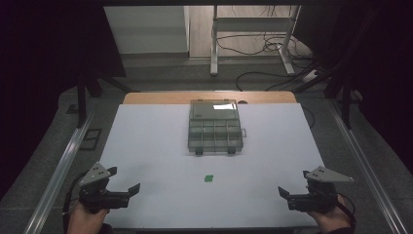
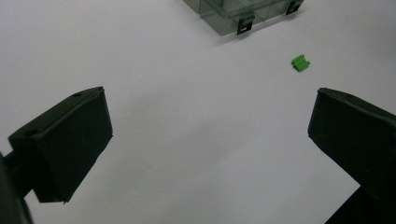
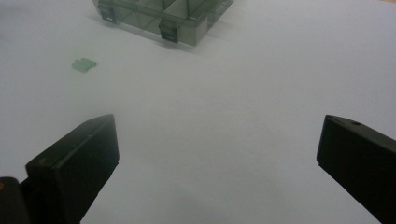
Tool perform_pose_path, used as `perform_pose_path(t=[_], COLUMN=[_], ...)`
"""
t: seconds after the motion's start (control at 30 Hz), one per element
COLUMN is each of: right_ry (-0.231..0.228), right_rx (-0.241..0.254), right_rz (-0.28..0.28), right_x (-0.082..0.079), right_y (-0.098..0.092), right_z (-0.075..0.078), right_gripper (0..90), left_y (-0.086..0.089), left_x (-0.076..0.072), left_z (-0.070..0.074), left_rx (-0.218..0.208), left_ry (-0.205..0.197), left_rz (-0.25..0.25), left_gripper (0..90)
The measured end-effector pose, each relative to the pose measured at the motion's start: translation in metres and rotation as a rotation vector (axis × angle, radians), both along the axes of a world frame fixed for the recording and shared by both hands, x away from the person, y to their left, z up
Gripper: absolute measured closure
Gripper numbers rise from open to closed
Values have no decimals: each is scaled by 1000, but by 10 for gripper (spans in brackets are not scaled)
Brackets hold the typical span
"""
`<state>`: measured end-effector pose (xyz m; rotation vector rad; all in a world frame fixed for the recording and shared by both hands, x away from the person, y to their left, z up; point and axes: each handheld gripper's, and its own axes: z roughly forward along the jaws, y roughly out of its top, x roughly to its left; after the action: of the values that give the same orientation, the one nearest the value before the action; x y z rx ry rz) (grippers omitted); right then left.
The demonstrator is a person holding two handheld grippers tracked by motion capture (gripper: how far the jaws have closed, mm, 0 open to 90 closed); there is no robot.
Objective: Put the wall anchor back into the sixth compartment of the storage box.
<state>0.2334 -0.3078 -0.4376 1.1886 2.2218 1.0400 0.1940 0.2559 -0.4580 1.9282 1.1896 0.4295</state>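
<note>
With both tongs, left [image 1: 127, 181] and right [image 1: 292, 184], spread wide and empty, the little green piece [image 1: 209, 178] should be pinched gently in the middle, then lifted to the clear box [image 1: 215, 127].

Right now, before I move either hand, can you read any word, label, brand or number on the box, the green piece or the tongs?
No readable text in any view.
Clear compartment box: no label or brand visible on lid or walls.
Small green piece: plain, no marking.
Left tongs and right tongs: black jaws and grey plates bare, no lettering.
White table sheet: blank.
</note>
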Motion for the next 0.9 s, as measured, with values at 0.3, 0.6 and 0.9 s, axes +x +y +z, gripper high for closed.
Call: perform_pose_path(t=[0.3,0.6,0.9], right_ry=[9,33,25], right_rx=[-11,-32,-13], right_rz=[9,33,17], right_x=[0,1,1], right_y=[1,4,1], right_z=[0,-2,-1], right_gripper=[0,0,0], left_y=[1,5,-1], left_x=[2,4,11], left_z=[0,-1,0], left_rx=[-13,-49,-72], left_ry=[9,24,77], left_rz=[-15,-12,-35], left_gripper=[0,0,0])
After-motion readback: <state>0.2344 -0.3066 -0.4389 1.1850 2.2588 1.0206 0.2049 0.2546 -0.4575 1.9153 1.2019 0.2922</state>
